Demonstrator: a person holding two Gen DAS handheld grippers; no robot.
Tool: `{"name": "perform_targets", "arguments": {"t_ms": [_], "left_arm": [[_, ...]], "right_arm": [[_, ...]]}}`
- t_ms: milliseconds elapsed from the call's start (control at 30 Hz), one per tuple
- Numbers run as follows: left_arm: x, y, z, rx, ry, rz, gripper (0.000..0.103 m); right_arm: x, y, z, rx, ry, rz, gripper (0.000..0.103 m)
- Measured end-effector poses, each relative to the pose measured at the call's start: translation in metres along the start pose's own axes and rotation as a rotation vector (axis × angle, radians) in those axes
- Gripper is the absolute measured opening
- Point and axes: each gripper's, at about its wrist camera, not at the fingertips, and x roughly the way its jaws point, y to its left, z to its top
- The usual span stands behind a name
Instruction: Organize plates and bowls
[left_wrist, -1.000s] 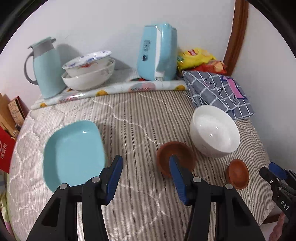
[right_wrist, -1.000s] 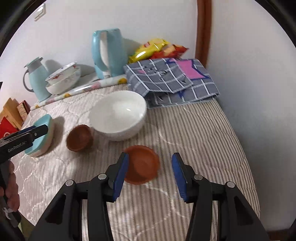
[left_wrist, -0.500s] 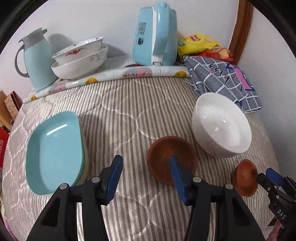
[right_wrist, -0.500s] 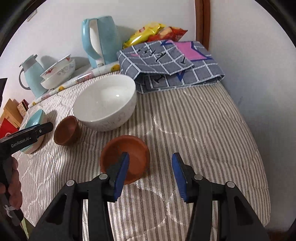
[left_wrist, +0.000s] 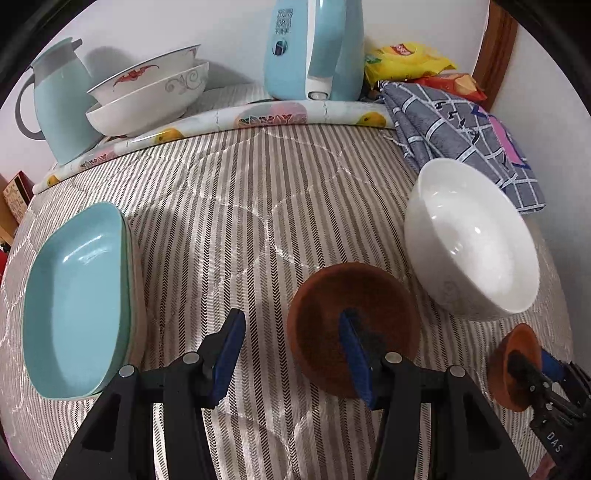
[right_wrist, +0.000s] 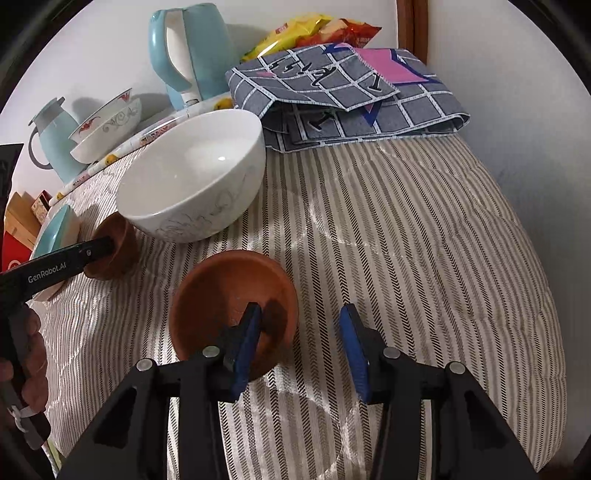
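Observation:
Two small brown bowls sit on the striped quilted table. My left gripper (left_wrist: 293, 347) is open, its right finger inside the left brown bowl (left_wrist: 325, 317) and its left finger outside the rim. My right gripper (right_wrist: 301, 345) is open, its left finger inside the right brown bowl (right_wrist: 229, 299), its right finger outside. A large white bowl (left_wrist: 476, 240) stands behind both, also in the right wrist view (right_wrist: 192, 177). Stacked teal plates (left_wrist: 74, 299) lie at the left.
Two nested patterned bowls (left_wrist: 147, 96), a teal jug (left_wrist: 59, 99) and a teal kettle (left_wrist: 314, 48) stand along the back wall. A folded grey checked cloth (right_wrist: 351, 92) and snack bags (left_wrist: 406, 62) lie at the back right. The table edge drops off at right.
Both grippers have moved forward and down. Each now straddles the rim of its brown bowl, one finger inside. The jaws have stayed open.

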Motion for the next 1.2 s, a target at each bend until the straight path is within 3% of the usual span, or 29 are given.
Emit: {"name": "perform_targets", "arguments": {"t_ms": [300,767,833,900,1067,1200], "left_arm": [[0.007,0.003,-0.001,-0.028,-0.02,-0.064,0.051],[0.007,0.007,0.002,-0.046,-0.011,-0.099,0.051],[0.006,0.009,0.001,-0.058,-0.013,-0.116,0.049],[0.006,0.011,0.002,-0.061,-0.01,-0.121,0.035],[0.007,0.011,0.002,-0.067,-0.002,-0.156,0.017],[0.005,0.008,0.003,-0.06,-0.012,-0.153,0.012]], "right_arm": [[0.002,0.002,0.004,-0.011,-0.017,-0.009,0.045],[0.005,0.004,0.009,-0.008,0.004,-0.021,0.049],[0.005,0.004,0.01,-0.008,0.006,-0.018,0.049],[0.005,0.003,0.009,-0.005,0.008,-0.013,0.049],[0.004,0.0,0.009,0.013,0.005,0.005,0.034],[0.004,0.003,0.009,0.013,0.017,0.05,0.015]]}}
